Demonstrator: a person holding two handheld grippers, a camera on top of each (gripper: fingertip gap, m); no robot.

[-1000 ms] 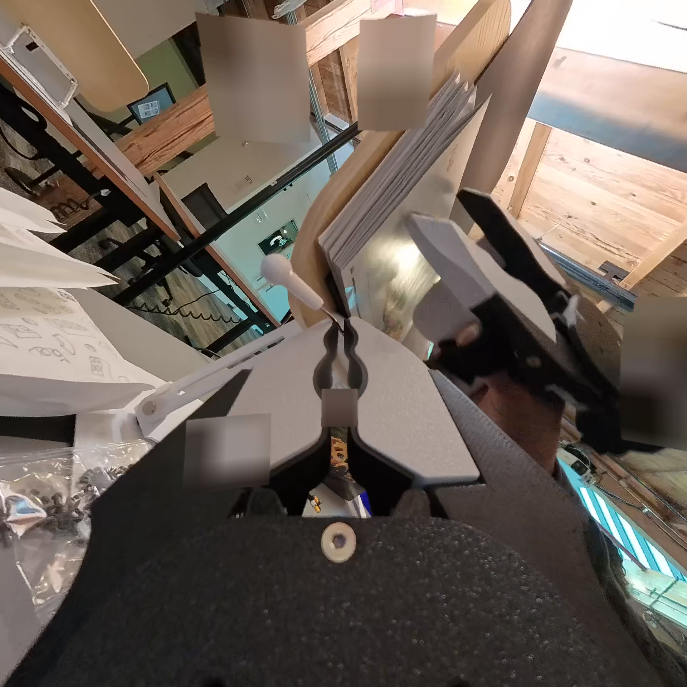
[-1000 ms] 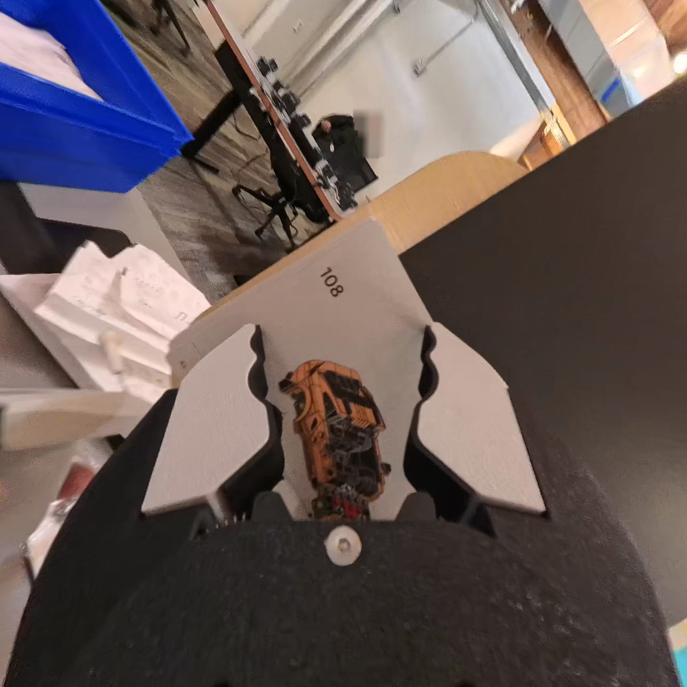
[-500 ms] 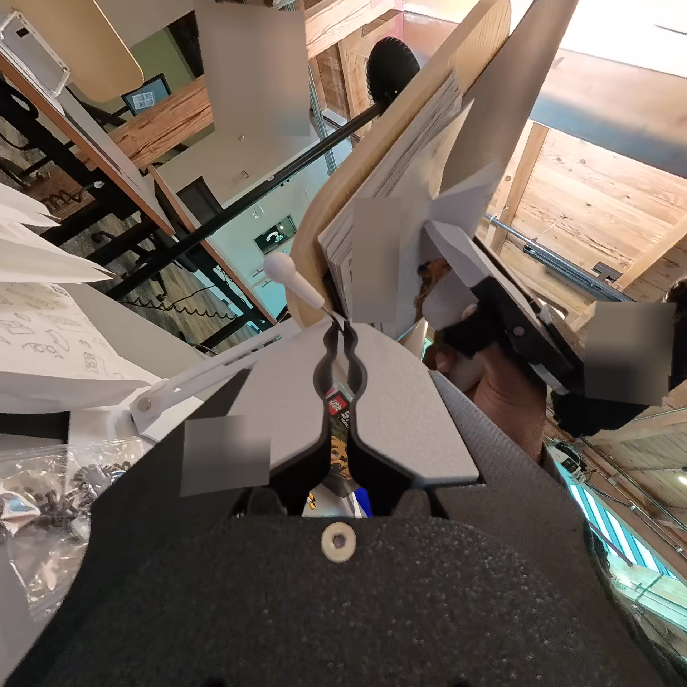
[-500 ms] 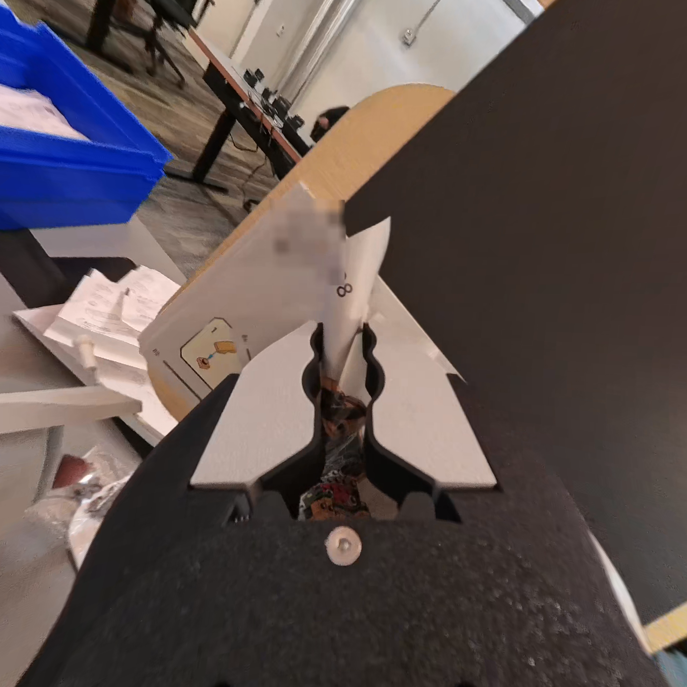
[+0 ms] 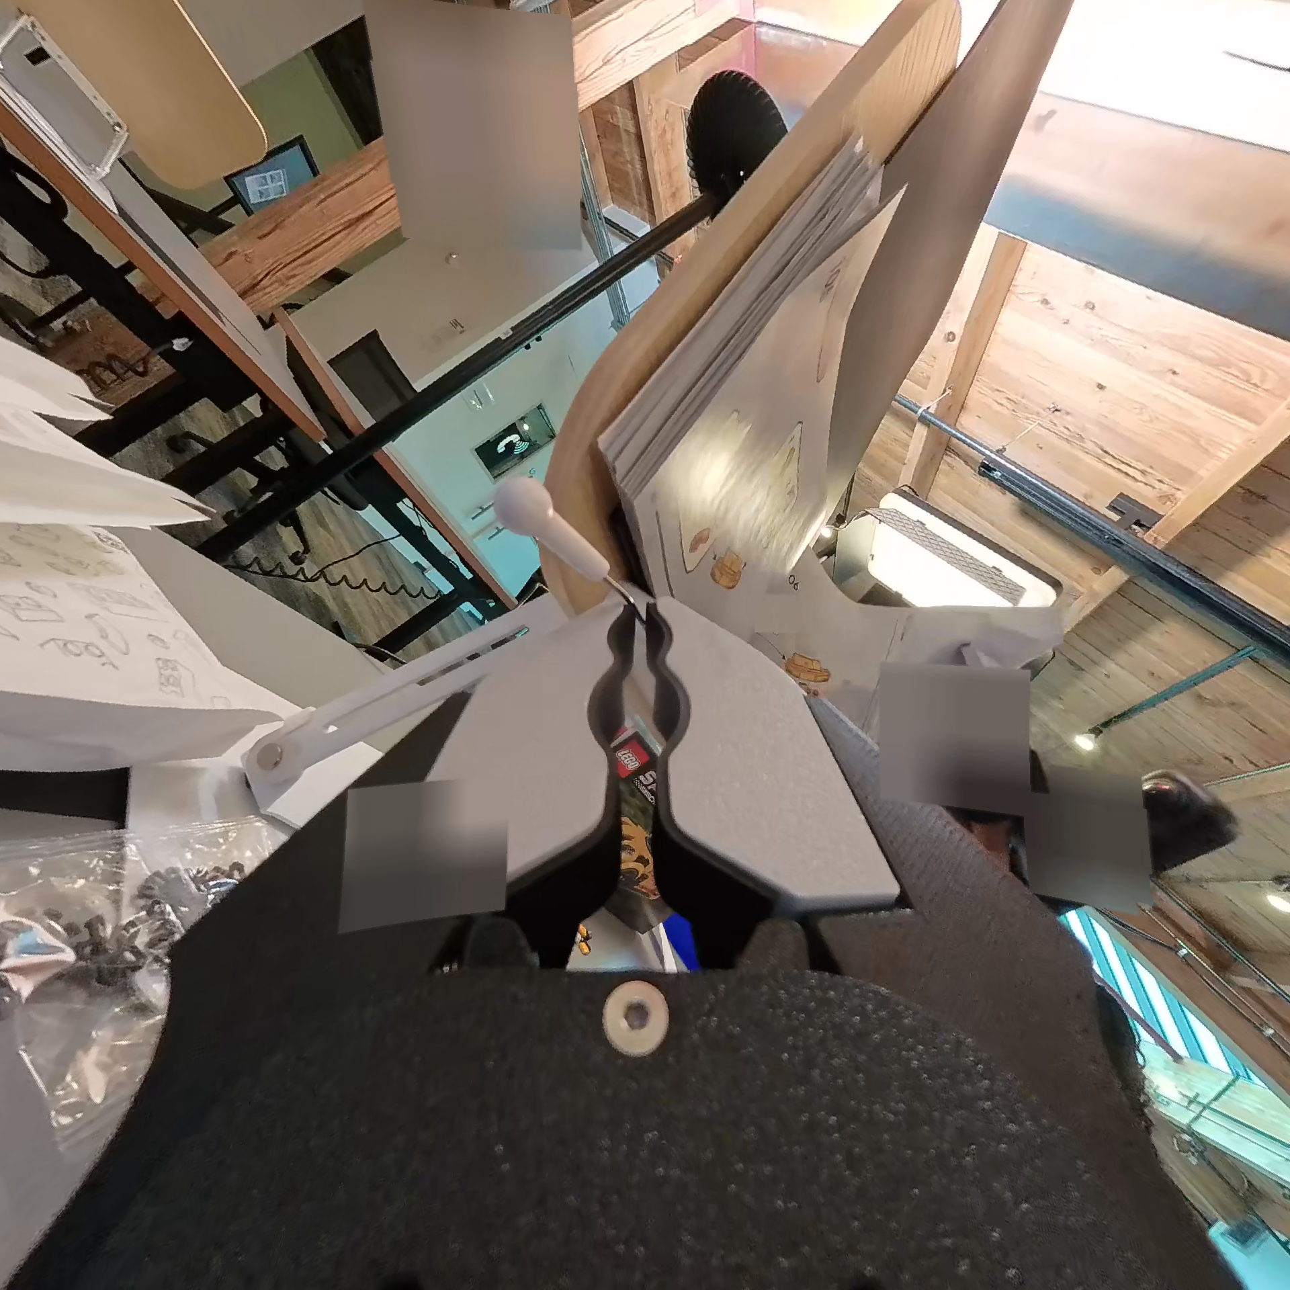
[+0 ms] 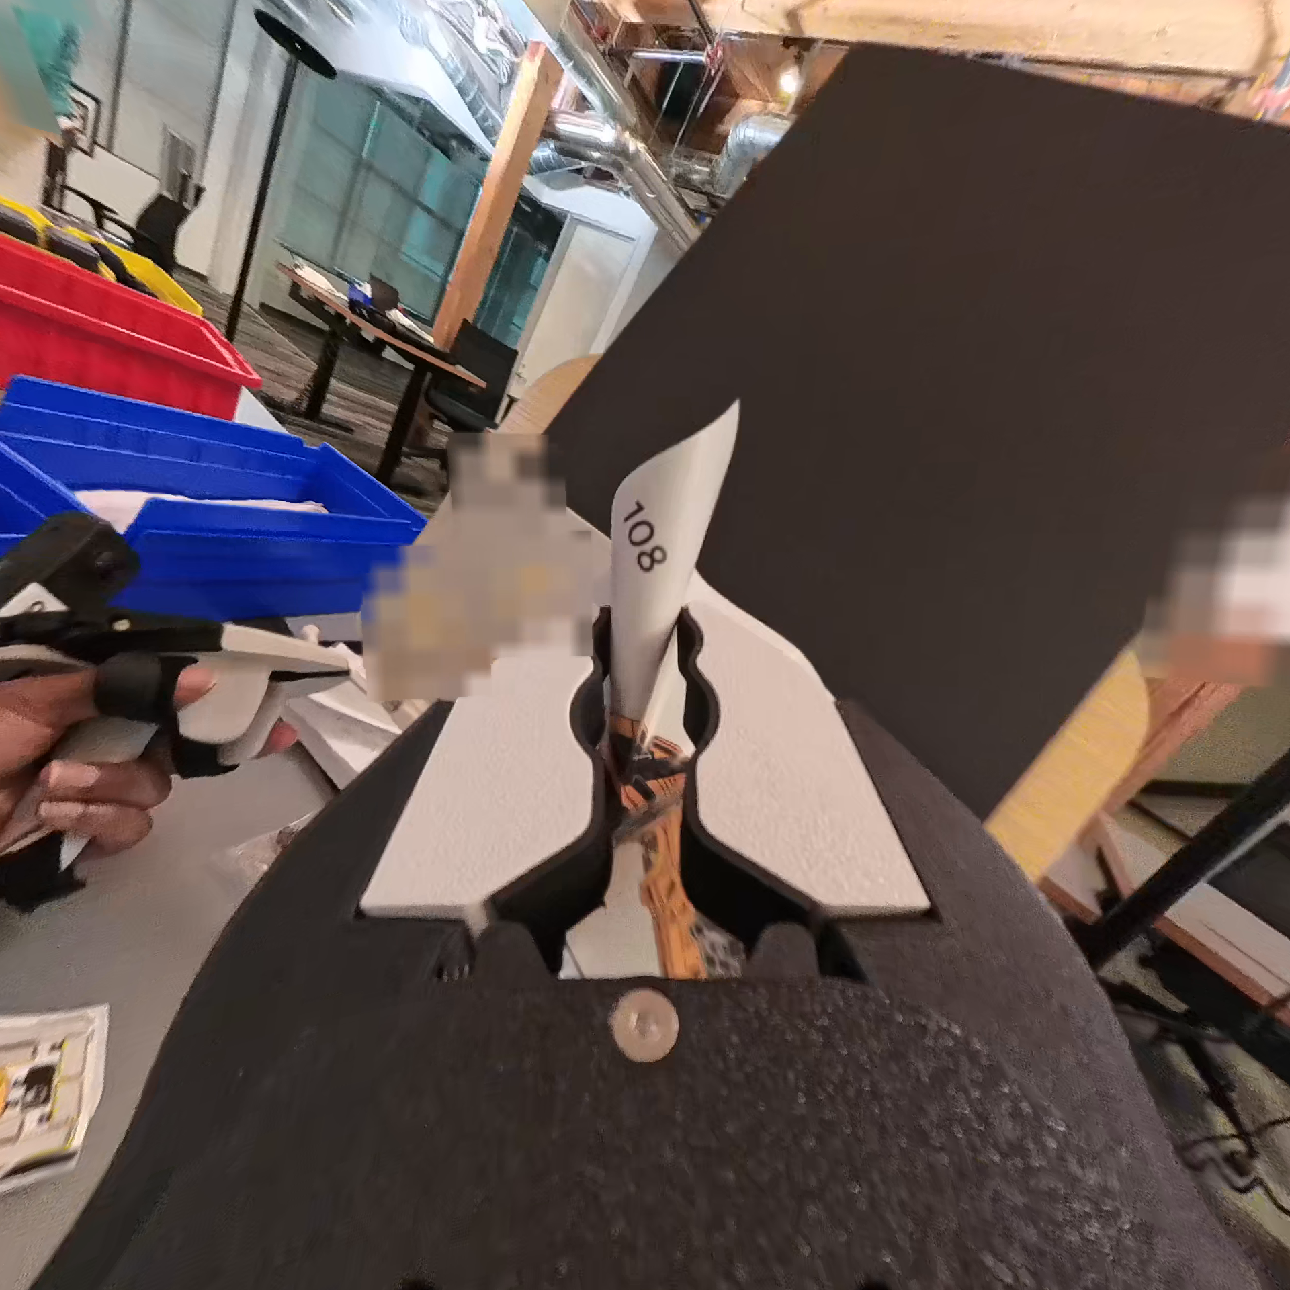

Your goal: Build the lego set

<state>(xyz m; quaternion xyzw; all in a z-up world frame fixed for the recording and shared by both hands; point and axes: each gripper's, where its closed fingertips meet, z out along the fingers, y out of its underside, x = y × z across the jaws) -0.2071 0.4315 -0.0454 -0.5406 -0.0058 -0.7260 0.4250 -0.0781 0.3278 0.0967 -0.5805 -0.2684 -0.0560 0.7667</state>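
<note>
The instruction booklet [image 5: 754, 391] stands open on a wooden stand [image 5: 614, 419]. My left gripper [image 5: 641, 614] is shut on a thin sheet at the booklet's lower edge, beside the stand's white page-holder pin [image 5: 537, 516]. The booklet's printed cover shows behind the fingers. My right gripper [image 6: 642, 621] is shut on a curled white page [image 6: 663, 551] of the booklet, with an orange car picture lower between the fingers. That page bends off to the right in the left wrist view [image 5: 907, 614]. The left gripper [image 6: 279, 663] also shows at the left of the right wrist view, in a hand.
A clear bag of small black parts [image 5: 105, 921] and white paper bags [image 5: 91, 628] lie at the left. A blue bin [image 6: 209, 502] and a red bin [image 6: 105, 328] stand behind on the table. A black board [image 6: 977, 349] rises at the right. A small printed sheet [image 6: 42, 1089] lies near the front. Tip to tip, the grippers are about 20 centimetres apart.
My right gripper went from wide open over the page to shut on it, curling it, then drew it away from the stand. My left gripper stayed shut in the same place.
</note>
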